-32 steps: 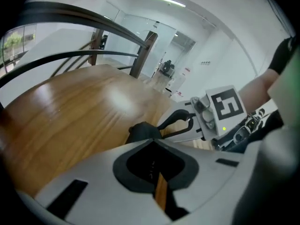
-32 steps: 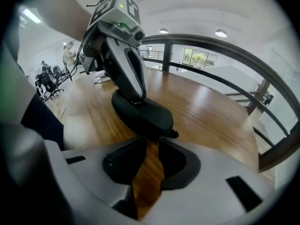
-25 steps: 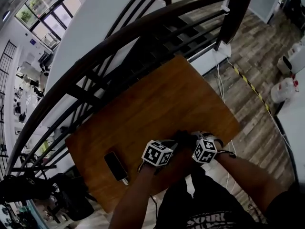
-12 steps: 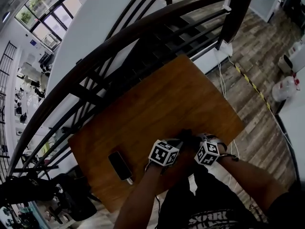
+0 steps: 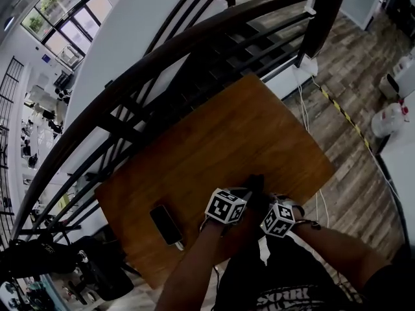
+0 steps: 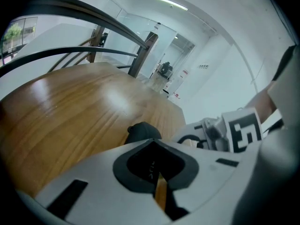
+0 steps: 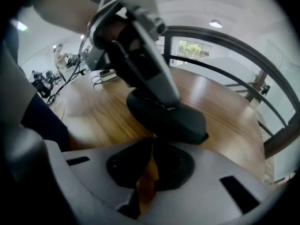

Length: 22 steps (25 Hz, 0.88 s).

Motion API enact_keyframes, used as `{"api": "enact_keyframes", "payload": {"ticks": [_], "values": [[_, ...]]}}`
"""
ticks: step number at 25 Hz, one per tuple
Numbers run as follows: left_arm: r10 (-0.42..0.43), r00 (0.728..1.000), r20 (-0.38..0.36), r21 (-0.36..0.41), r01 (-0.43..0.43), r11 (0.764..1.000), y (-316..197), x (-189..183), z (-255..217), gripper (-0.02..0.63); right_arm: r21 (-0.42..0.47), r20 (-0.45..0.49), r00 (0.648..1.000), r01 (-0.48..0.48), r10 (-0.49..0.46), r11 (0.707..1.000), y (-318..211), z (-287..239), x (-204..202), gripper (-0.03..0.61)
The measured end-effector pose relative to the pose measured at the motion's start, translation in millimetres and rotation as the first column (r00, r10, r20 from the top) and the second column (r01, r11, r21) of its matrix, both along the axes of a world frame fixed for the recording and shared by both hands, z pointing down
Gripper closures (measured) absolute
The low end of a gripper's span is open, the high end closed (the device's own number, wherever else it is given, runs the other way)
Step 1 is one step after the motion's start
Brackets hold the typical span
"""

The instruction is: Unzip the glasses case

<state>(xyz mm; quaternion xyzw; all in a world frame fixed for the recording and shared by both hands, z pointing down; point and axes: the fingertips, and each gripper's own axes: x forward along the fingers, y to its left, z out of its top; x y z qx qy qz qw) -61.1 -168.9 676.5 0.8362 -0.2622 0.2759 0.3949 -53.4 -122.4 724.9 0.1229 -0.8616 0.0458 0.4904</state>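
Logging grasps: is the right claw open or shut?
Shut: the right claw pinches a small metal zipper pull at the near edge of the glasses case.

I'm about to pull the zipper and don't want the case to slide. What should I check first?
1. Right gripper shut on the zipper pull: ok, a small metal bit sits at its tips.
2. Left gripper steadying the glasses case: cannot tell; jaws shut, tips against its top.
3. Case resting on the table: ok.
4. Phone clear of both grippers: ok, it lies apart, to the left.
5. How far the case is unzipped: cannot tell.
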Motion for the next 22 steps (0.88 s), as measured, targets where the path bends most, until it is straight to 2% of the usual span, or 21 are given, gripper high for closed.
{"api": "enact_keyframes", "payload": {"ticks": [2, 11, 14, 19, 22], "values": [[0.001, 1.0, -0.005, -0.006, -0.001, 1.0, 0.3, 2.0, 0.0, 0.609, -0.01, 0.015, 1.0, 0.024, -0.024, 1.0, 17.4, 1.2, -16.3, 0.571], [0.005, 1.0, -0.02, -0.031, -0.006, 1.0, 0.3, 1.0, 0.3, 0.609, -0.087, 0.087, 0.994, -0.054, 0.062, 0.995, 50.9, -0.4, -69.5, 0.568], [0.008, 1.0, -0.024, -0.037, -0.009, 0.999, -1.0, 2.8, 0.4, 0.609, -0.066, 0.106, 0.991, -0.072, 0.079, 0.995, 50.7, 9.0, -74.1, 0.574], [0.007, 1.0, -0.027, -0.04, -0.008, 0.999, 0.0, 0.7, 2.4, 0.609, -0.083, 0.134, 0.978, -0.149, 0.159, 0.985, 49.6, 11.3, -76.6, 0.574], [0.009, 1.0, -0.029, -0.046, -0.011, 0.999, 0.6, -0.5, 3.9, 0.609, -0.066, 0.137, 0.981, -0.13, 0.138, 0.989, 50.9, 12.5, -78.5, 0.574]]}}
